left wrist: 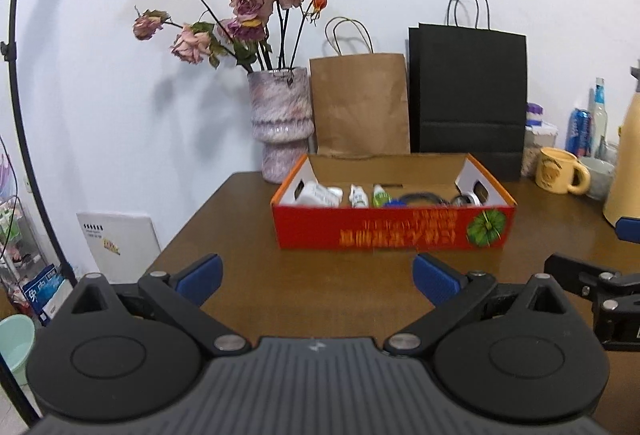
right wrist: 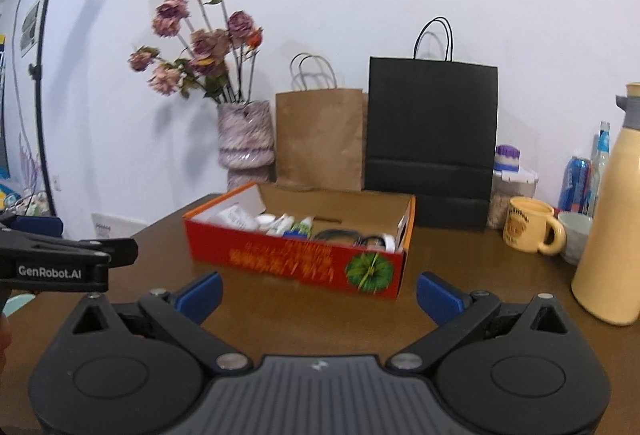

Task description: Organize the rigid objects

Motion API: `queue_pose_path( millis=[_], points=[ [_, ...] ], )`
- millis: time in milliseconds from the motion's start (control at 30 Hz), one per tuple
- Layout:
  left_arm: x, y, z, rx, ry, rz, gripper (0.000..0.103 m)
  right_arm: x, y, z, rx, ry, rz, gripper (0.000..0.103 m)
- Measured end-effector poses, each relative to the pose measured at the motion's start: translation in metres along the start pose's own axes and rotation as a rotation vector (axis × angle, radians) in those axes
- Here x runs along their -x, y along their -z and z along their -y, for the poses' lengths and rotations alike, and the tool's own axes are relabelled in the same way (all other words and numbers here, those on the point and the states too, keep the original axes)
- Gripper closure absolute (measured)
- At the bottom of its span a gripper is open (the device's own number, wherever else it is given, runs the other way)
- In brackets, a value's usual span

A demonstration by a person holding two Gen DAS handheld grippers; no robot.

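Two tools hover low over the brown table [left wrist: 248, 219], and both are spread wide with nothing between their blue pads. The left tool [left wrist: 318, 277] faces the long red side of the box [left wrist: 394, 229] almost square on, with bare wood between its tips and the cardboard. The right tool [right wrist: 318, 293] sits just beside it, looking at the same box at an angle, its near right corner with the green pumpkin print closest.

Inside the box, things lie in a row along the near wall: a white adapter [left wrist: 316, 195] at the left end, then a small white bottle [left wrist: 359, 197], a green-capped tube [left wrist: 378, 195], a blue object that only peeks above the rim, a coil of black cable [left wrist: 420, 198], and something white and round at the right end that is too hidden to make out.

Behind the box stand a marbled vase [left wrist: 280, 123] of dried pink roses, a brown paper bag [left wrist: 360, 103] and a black paper bag [left wrist: 468, 91], all against the white wall. Off to the right sit a yellow mug [right wrist: 530, 229], a pale bowl just beside it, a tall cream jug [right wrist: 612, 231], a blue can and a clear bottle. From the right wrist view, the left tool's black arm shows at the left edge, well apart from the box.
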State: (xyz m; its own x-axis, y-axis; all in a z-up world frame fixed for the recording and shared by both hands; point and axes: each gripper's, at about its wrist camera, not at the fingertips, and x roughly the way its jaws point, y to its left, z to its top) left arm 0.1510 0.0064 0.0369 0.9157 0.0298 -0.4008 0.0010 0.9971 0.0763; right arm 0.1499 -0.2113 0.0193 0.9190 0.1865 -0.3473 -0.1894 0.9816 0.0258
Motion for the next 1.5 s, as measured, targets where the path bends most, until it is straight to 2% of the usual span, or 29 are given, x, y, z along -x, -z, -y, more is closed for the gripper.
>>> queue_pose_path(
  millis=[267, 533, 1500],
  points=[
    [0.035, 0.028, -0.001, 0.002, 0.012, -0.02, 0.0, 0.041, 0.021, -0.013, 0.009, 0.0, 0.0, 0.0],
    [0.052, 0.035, -0.002, 0.006, 0.011, -0.015, 0.0, 0.058, 0.025, -0.017, 0.011, 0.002, 0.013, 0.0],
    [0.058, 0.034, -0.003, 0.013, 0.01, -0.008, 0.0, 0.064, 0.026, -0.02, 0.015, 0.001, 0.017, 0.0]
  ],
)
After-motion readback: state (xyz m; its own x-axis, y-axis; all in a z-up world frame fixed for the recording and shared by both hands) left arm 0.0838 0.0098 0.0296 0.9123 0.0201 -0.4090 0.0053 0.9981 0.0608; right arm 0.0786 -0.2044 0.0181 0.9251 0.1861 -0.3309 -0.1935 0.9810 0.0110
